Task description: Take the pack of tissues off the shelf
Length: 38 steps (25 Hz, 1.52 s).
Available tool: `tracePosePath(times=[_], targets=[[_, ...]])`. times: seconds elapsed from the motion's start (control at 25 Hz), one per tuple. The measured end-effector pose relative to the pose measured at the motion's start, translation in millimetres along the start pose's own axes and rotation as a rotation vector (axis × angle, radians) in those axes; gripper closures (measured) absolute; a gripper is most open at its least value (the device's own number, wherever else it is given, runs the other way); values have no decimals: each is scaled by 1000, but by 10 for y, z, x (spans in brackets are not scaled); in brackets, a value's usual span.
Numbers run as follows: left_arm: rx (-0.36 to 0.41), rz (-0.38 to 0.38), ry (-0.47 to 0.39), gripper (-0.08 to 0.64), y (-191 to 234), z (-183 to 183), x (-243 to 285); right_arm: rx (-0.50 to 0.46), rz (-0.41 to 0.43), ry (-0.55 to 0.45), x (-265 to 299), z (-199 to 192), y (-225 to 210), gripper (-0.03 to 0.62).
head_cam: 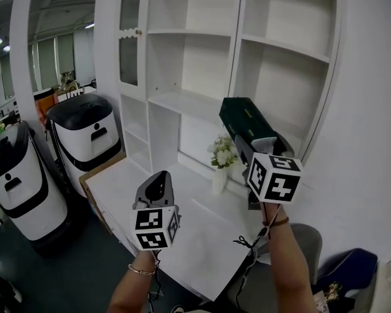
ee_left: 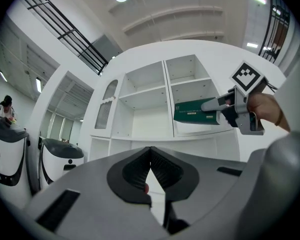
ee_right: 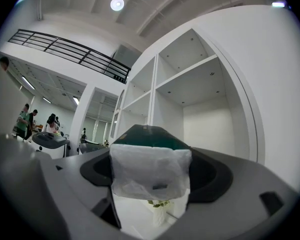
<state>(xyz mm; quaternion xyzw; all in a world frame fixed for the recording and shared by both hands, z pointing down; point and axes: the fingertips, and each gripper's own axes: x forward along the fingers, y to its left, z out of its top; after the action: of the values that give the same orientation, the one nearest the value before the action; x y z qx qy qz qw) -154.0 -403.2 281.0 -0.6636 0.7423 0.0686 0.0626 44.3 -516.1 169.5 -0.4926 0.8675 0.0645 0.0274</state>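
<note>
Tissue pack (head_cam: 242, 117), likely light and squashy, is gripped end-on by right gripper (head_cam: 259, 150), two o'clock; left gripper (head_cam: 154, 189) clenched, empty.

— What sort of place is this?
— An open office or test hall. High ceiling with round lights (ee_right: 117, 4), a railed gallery (ee_right: 70, 51), people (ee_right: 27, 120) standing at the back.
— And nearer?
— A white shelf unit (head_cam: 182, 100) over a bench (head_cam: 189, 246), beside two white-and-black machines (head_cam: 85, 132).

Tissue pack (ee_right: 150, 140) in right tool (ee_right: 151, 176), before shelf (head_cam: 182, 100)
</note>
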Motion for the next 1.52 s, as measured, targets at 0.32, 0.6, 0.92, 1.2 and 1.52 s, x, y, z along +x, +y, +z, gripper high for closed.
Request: tracePosePath(times=[0.32, 0.6, 0.92, 1.2, 1.52], targets=[[-7, 58, 29, 543, 218, -166, -98, 12, 46, -48, -97, -299, 337, 176], [-35, 59, 60, 543, 316, -385, -103, 71, 77, -50, -157, -774, 524, 176], [-24, 26, 91, 543, 214, -732, -99, 154, 6, 31, -329, -1598, 443, 176], [-43, -8, 135, 543, 115, -1025, -4, 96, -92, 113, -540, -2072, 246, 176], [-56, -47, 192, 543, -79, -1437, 144, 131, -163, 161, -758, -2446, 4, 176]])
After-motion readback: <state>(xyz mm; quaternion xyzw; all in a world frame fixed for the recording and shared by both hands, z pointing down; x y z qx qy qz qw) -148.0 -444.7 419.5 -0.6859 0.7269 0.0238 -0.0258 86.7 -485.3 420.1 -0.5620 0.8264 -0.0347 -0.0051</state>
